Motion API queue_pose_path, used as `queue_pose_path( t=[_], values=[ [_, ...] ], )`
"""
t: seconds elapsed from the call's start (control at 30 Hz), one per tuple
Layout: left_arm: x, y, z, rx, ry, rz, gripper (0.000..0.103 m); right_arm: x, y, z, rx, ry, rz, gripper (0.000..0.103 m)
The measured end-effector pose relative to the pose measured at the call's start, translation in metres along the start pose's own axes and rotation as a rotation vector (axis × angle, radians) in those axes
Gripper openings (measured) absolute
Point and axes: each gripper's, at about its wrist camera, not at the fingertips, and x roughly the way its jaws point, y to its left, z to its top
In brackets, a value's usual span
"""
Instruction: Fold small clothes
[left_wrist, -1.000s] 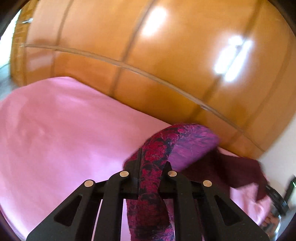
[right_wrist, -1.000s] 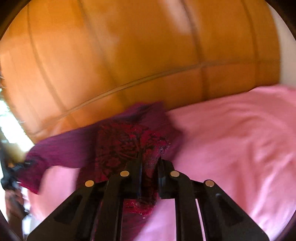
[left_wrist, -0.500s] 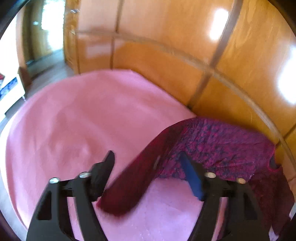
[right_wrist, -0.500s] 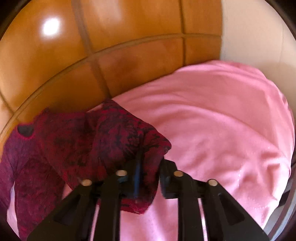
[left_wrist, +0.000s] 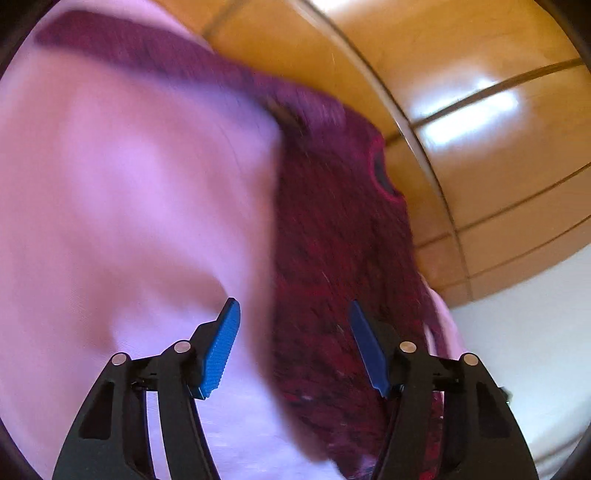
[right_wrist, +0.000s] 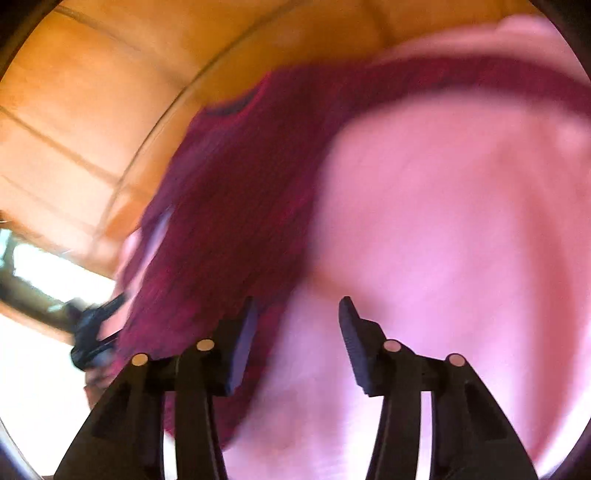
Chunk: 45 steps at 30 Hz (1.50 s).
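The left gripper (left_wrist: 293, 343) no longer pinches the dark red top (left_wrist: 332, 258): a second ago its jaws held a bunched fold, now they stand spread and are closing a little, nothing pressed between them. The right gripper (right_wrist: 297, 339) has also let go and its jaws are opening, empty. So I judge the top is laid out, ready for the first fold. It lies along the pink bed's (left_wrist: 129, 203) far edge, by the wooden wall (left_wrist: 480, 110); its long axis runs toward that wall, neckline (left_wrist: 380, 173) farthest, one sleeve going sideways.
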Motion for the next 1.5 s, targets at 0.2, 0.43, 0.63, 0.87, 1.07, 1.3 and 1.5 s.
queue_pose_path(
  t=[0.2,0.43,0.63,0.87,1.07,1.3,1.5],
  values=[
    [0.019,-0.007,-0.002,-0.069,0.013,-0.048,0.020,0.021,0.018,-0.014,0.017,0.031,0.055,0.023],
    [-0.057,-0.051,0.014,0.081,-0.037,-0.038,0.014,-0.061,0.057,0.004,-0.247,-0.135,-0.045,0.015],
    [-0.123,-0.072,-0.002,0.176,0.001,-0.002,0.014,-0.123,0.058,-0.023,-0.393,-0.149,-0.165,0.012],
    [-0.118,-0.024,-0.074,0.106,0.142,0.089,0.015,-0.094,-0.004,-0.080,-0.292,0.045,-0.255,0.012],
    [-0.117,0.026,-0.105,0.023,0.086,0.077,0.036,-0.077,-0.027,-0.090,-0.213,0.070,-0.275,0.013],
    [-0.112,0.028,-0.134,0.069,0.121,0.009,0.038,-0.089,-0.036,-0.103,-0.188,0.086,-0.262,0.035],
    [-0.134,0.010,-0.125,0.119,0.063,-0.021,0.010,-0.095,-0.016,-0.105,-0.246,0.051,-0.254,0.012]
  ],
)
